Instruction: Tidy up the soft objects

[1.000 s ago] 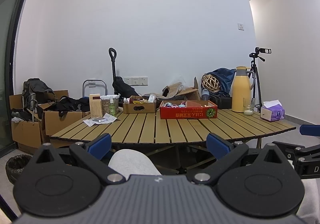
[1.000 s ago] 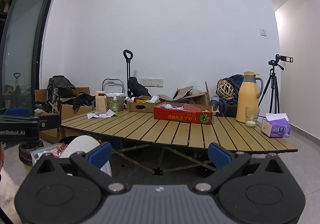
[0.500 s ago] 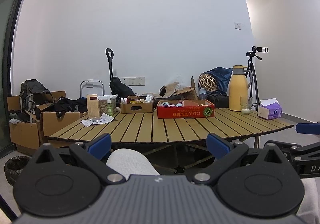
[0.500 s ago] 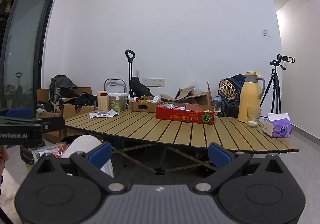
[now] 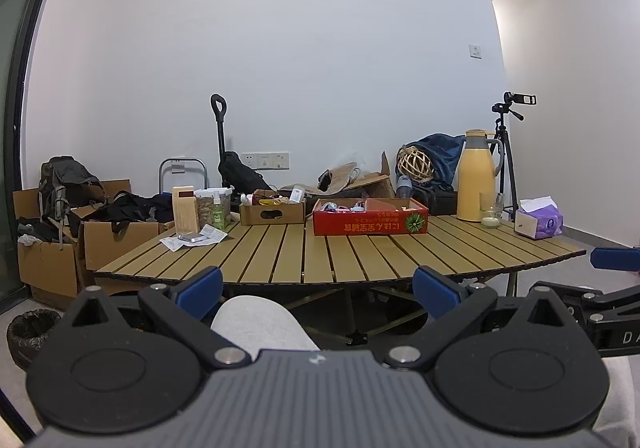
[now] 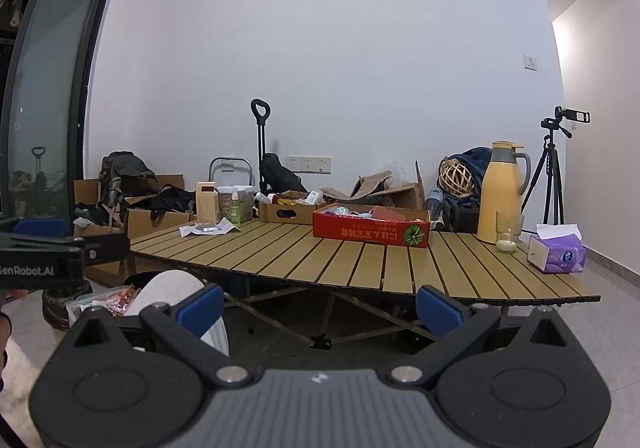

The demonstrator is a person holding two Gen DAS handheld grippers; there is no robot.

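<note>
Where white wall (image 5: 320, 48) ends, slatted table (image 5: 320, 256) stands.

Left gripper (image 5: 316, 290), right gripper (image 6: 318, 304): jaws wide, empty.

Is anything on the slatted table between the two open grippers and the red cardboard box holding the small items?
Nothing visible. Bare slats of the wooden table lie between the left gripper, the right gripper and the red cardboard box; both grippers sit below and short of the table's near edge.
</note>
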